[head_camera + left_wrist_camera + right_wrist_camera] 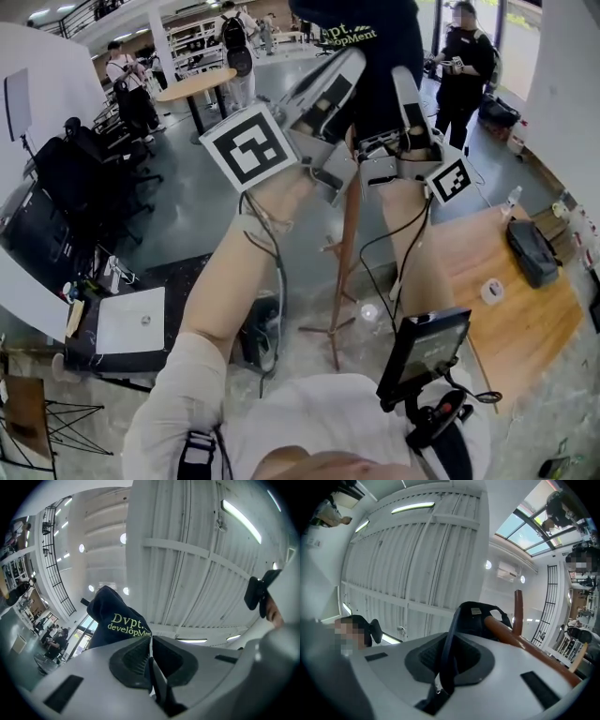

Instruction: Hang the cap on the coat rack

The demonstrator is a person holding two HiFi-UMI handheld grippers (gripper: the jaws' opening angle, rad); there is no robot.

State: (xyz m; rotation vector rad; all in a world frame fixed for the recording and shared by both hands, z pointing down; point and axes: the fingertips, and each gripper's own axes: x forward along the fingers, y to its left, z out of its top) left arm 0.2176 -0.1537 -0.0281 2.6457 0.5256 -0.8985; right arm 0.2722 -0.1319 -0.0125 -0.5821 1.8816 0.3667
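Note:
A dark navy cap [367,36] with green lettering is held high over the wooden coat rack [349,246]. Both grippers grip it from below. My left gripper [330,82] is shut on the cap's edge; in the left gripper view the cap [117,620] rises just beyond the closed pads [136,660]. My right gripper [405,92] is shut on a thin dark edge of the cap [477,617]. In the right gripper view the cap's inside lies against a slanted wooden peg [522,644], beside the rack's upright tip [518,612].
The rack's splayed feet [328,330] stand on the grey floor in front of me. A wooden table [525,323] at the right carries a black case [532,251] and a tape roll [491,291]. Office chairs [66,169] stand at the left. Several people stand farther back.

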